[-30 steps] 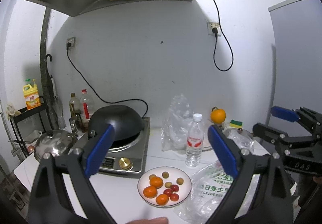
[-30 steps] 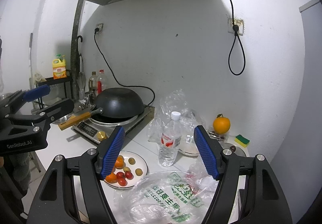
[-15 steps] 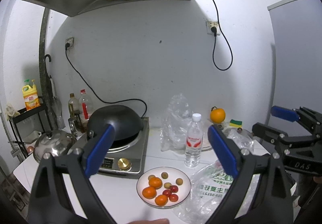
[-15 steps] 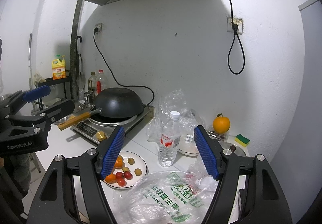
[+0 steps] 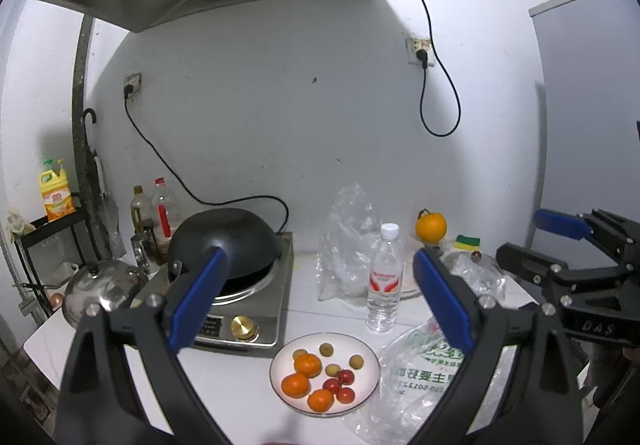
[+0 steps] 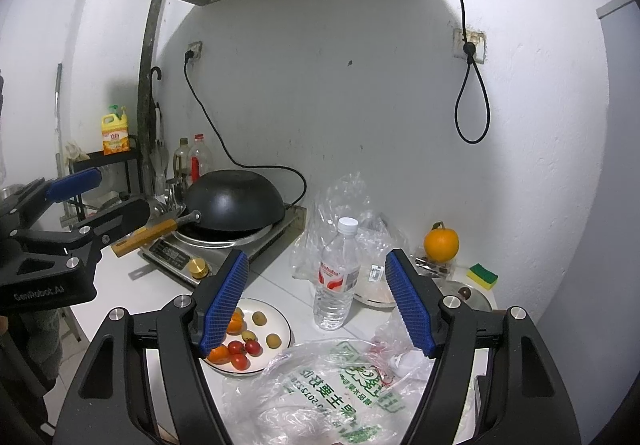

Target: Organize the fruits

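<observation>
A white plate (image 5: 360,397) (image 6: 282,329) sits on the white counter and holds small oranges (image 5: 307,364), cherry tomatoes (image 5: 345,377) and small green-brown fruits (image 5: 326,350). A clear plastic bag with green print (image 5: 424,377) (image 6: 332,393) lies just right of the plate. A larger orange (image 5: 431,227) (image 6: 441,243) stands at the back right. My left gripper (image 5: 320,301) is open and empty, held above and before the plate. My right gripper (image 6: 318,297) is open and empty above the bag.
A black wok (image 5: 224,241) sits on an induction cooker (image 5: 248,309) at left. A water bottle (image 5: 385,277) and crumpled clear bags (image 5: 348,241) stand behind the plate. A pot lid (image 5: 100,285), oil bottles (image 5: 162,209), a sponge (image 6: 483,276) and wall cables are around.
Both grippers have barely shifted; the view in each has drifted slightly. Nothing was grasped or moved.
</observation>
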